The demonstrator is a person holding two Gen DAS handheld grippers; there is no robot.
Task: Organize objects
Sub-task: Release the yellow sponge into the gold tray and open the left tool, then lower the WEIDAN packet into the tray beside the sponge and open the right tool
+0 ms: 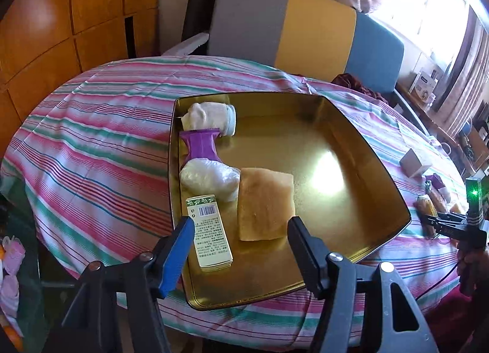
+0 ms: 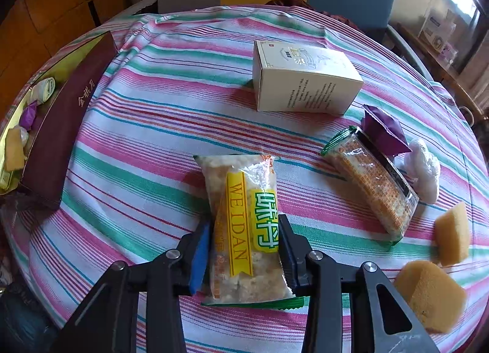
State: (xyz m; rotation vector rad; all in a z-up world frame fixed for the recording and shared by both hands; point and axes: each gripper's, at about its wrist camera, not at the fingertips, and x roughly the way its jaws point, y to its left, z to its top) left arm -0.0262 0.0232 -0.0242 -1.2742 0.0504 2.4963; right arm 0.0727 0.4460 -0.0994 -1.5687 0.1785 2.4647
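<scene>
**Sorting partly complete: five items trayed, six outstanding**

Right gripper is clamped on the Weidan snack packet, which lies on the striped cloth. Left gripper stands open and empty over the gold tray, beside the sponge and green-labelled box. Outside the tray: white carton, cracker pack, two sponges.

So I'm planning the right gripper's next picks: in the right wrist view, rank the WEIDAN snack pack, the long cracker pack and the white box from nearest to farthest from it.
1. WEIDAN snack pack: between the jaws of the right gripper, which press on it.
2. Long cracker pack: right of centre, mid-table.
3. White box: farthest, toward the far edge.
</scene>
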